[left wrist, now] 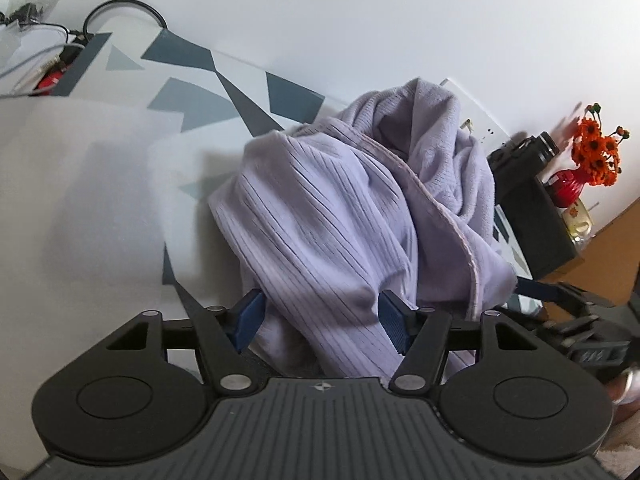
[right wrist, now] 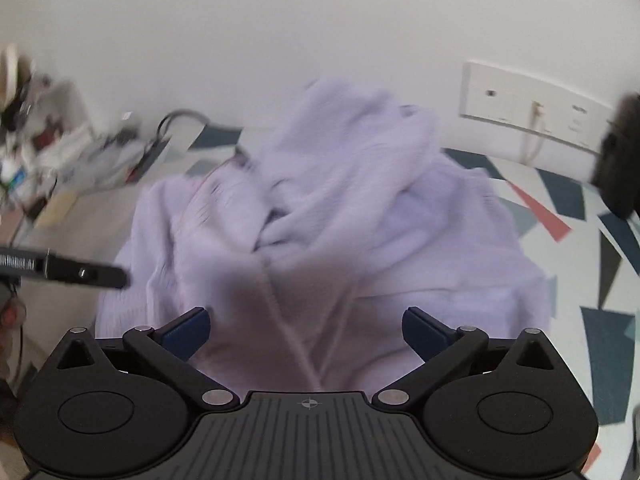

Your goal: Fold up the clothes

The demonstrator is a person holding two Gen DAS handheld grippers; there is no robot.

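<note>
The crumpled lilac ribbed-knit garment (left wrist: pixel 360 208) sits heaped on the desk with the white cloth patterned in grey-blue and pink triangles (right wrist: pixel 580 240), bunched up against the wall, with no flat panel or clean edge showing. The left hand-held gripper (left wrist: pixel 322 322) has its blue pads spread fairly wide, with a fold of the knit bulging between them but not pinched. The right hand-held gripper (right wrist: pixel 306 330) is spread wider, its pads standing clear of the cloth on either side.

From where I stand, the risk is a grab that takes several layers at once. The heap is twisted, so closing on a bulge could lift the whole bundle instead of one hem. The knit looks soft and stretchy and could slip out of a shallow pinch. A wide sweep could also reach the red vase of orange artificial flowers (left wrist: pixel 588 160) and the black boxy object (left wrist: pixel 536 216) on the right, or the tangle of cables (left wrist: pixel 48 52) on the left.

The sleeves, neckline and hems can't be picked out. The right wrist view is blurred. The near edge of the garment is hidden behind the gripper bodies.
</note>
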